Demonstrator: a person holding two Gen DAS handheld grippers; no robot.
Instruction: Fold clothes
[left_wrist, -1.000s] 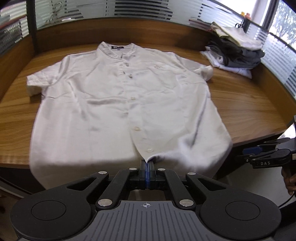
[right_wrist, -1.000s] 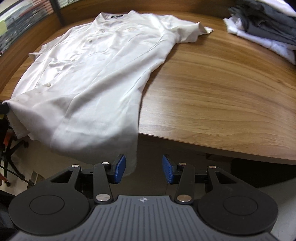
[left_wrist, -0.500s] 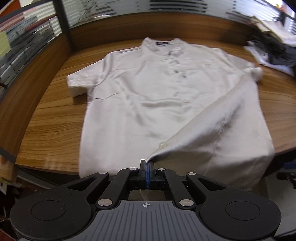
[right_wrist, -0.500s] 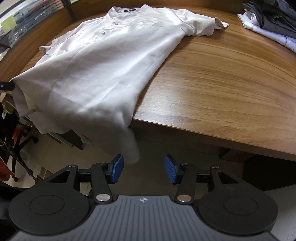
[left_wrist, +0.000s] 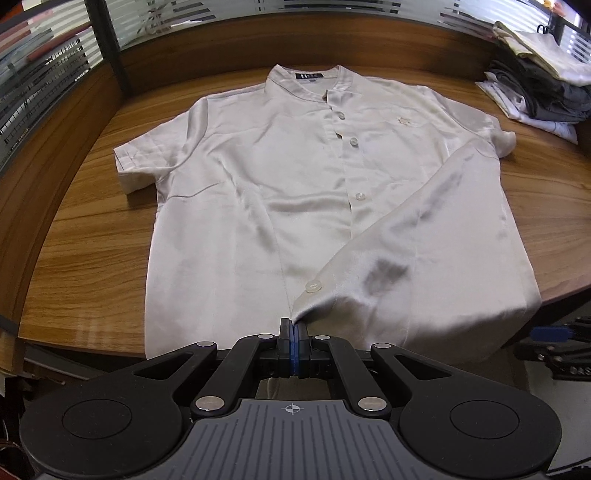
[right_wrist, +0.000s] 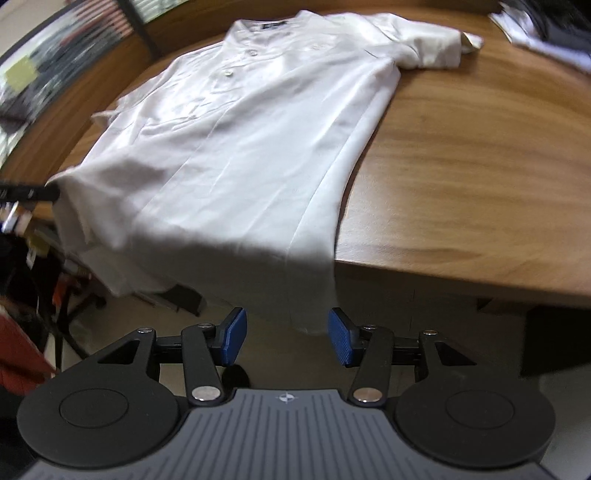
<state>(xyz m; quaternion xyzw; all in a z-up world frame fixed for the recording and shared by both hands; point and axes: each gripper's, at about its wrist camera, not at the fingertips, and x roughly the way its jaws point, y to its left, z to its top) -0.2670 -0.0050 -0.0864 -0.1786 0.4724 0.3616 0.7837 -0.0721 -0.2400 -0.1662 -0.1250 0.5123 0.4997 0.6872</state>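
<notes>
A white short-sleeved button shirt (left_wrist: 258, 184) lies face up on the wooden table (left_wrist: 74, 258), its lower hem hanging over the front edge. My left gripper (left_wrist: 293, 334) is shut on the hem at the bottom of the button placket, pulling the right front panel up into a ridge. In the right wrist view the shirt (right_wrist: 258, 129) drapes off the table (right_wrist: 461, 166). My right gripper (right_wrist: 286, 336) is open below the edge. The hanging hem corner dips between its blue pads (right_wrist: 232, 332) without touching them. The left gripper (right_wrist: 29, 192) shows at the far left.
A pile of folded grey and white clothes (left_wrist: 535, 92) sits at the table's back right, also in the right wrist view (right_wrist: 546, 33). A raised wooden rim and glass with blinds (left_wrist: 55, 74) surround the table. Bare wood lies right of the shirt. Chair legs and floor show below.
The left gripper has drawn the hem leftward, raising the right front panel into a ridge. The right gripper has come in under the hanging hem corner, which was left of its fingers before.
</notes>
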